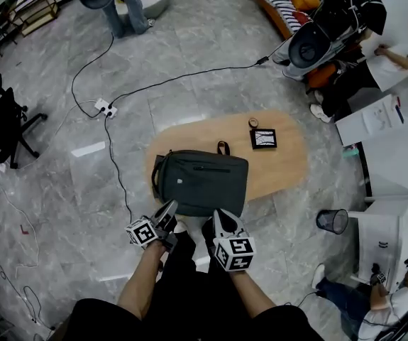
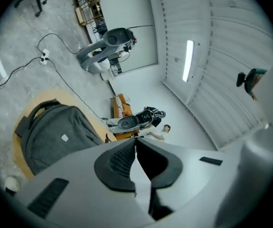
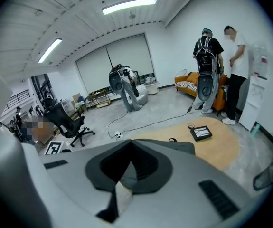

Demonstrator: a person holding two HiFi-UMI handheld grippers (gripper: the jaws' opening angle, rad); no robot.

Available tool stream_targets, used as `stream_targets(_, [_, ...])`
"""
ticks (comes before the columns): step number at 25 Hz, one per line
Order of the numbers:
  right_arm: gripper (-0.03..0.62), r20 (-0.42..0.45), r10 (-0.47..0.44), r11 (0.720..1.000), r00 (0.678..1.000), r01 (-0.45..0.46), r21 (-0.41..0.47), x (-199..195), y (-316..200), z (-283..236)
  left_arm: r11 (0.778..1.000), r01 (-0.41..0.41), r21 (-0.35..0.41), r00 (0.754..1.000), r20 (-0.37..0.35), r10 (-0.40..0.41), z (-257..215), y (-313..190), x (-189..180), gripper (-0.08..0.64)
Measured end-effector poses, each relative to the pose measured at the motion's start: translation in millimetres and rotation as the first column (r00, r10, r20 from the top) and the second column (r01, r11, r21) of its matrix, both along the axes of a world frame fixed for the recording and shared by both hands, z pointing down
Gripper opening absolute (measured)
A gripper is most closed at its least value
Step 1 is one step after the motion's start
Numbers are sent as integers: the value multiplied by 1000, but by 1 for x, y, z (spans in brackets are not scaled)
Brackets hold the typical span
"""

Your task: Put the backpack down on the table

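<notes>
Lying on the table (image 1: 289, 163) just ahead of the left gripper (image 1: 169, 209) and right gripper (image 1: 216, 220), both closed on nothing, the backpack (image 1: 202, 182) has its near edge covered by them.

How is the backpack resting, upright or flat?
Flat: the backpack lies on the table, front panel facing up.

The oval wooden table (image 1: 282, 165) carries three things: a dark backpack (image 1: 202, 182) flat on its near left end, a black square frame (image 1: 263, 138) farther right, and just beyond it a small round thing (image 1: 253, 123), perhaps tape.
</notes>
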State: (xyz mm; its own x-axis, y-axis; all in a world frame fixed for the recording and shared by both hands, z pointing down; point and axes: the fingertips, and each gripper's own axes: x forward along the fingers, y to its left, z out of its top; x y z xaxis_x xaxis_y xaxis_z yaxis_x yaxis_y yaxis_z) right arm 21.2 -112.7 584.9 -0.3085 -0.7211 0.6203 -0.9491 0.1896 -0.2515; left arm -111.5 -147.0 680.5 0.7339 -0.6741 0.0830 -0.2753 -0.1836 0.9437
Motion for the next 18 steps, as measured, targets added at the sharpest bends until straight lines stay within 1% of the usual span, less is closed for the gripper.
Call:
stream_targets(3, [11, 47, 20, 1000, 999, -21, 24, 2, -2, -12, 995, -61, 84, 997, 59, 56, -36, -4, 10, 21])
stream_targets(5, [10, 86, 13, 999, 996, -15, 31, 1, -4, -16, 985, -100, 141, 990, 108, 85, -57, -7, 19, 21])
stream_targets(7, [9, 127, 2, 999, 992, -6, 36, -1, -7, -19, 969, -142, 201, 978, 182, 106, -76, -7, 28, 21])
stream_targets(8, [9, 132, -2, 999, 991, -3, 41, -2, -9, -20, 959, -162, 230, 969, 220, 111, -85, -8, 32, 21])
stream_targets(10, [9, 109, -17, 999, 994, 11, 53, -3, -14, -25, 940, -195, 280, 950, 292, 110, -102, -8, 39, 21])
stream_targets(12, [9, 81, -41, 997, 996, 35, 74, -5, -18, -32, 924, -217, 315, 925, 369, 91, -114, -8, 43, 22])
stream_targets(14, [9, 66, -58, 994, 996, 52, 101, -6, -20, -40, 912, -223, 344, 893, 447, 49, -124, -8, 44, 21])
stream_targets(16, [9, 64, -65, 991, 996, 56, 125, -7, -23, -48, 901, -217, 377, 865, 502, -2, -136, -10, 43, 22])
stream_targets(18, [9, 63, -64, 988, 996, 54, 143, -9, -27, -52, 885, -214, 414, 839, 541, -50, -150, -12, 42, 23])
